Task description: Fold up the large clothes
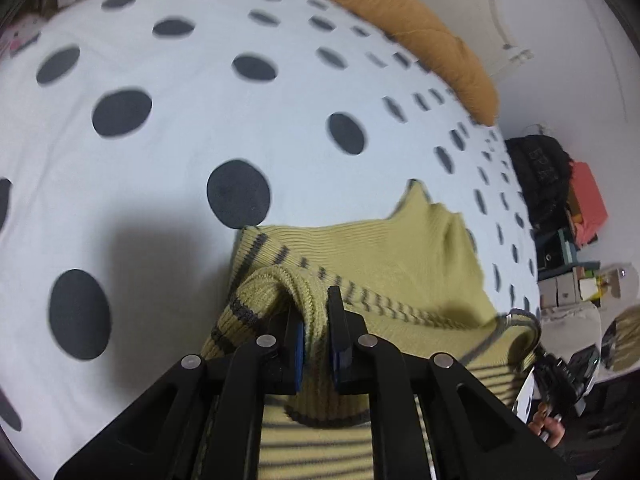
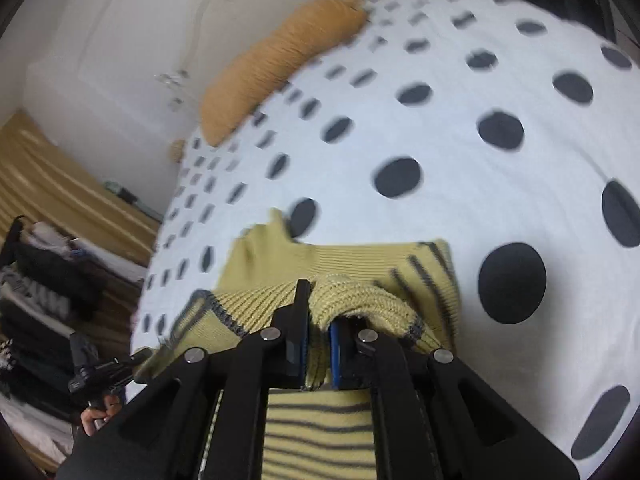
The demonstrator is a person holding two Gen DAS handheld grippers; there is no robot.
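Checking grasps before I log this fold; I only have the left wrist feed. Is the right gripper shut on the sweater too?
Observer: Yes. The right gripper is shut on a bunched knit edge of the yellow striped sweater.
Operator: What's on the far side of the bed from there?
Observer: A rack of dark clothes stands beside the bed, left in the right wrist view.
Operator: Can you see my left gripper from that side?
Observer: Yes, the left gripper shows low at left, at the sweater's edge, with a hand under it.
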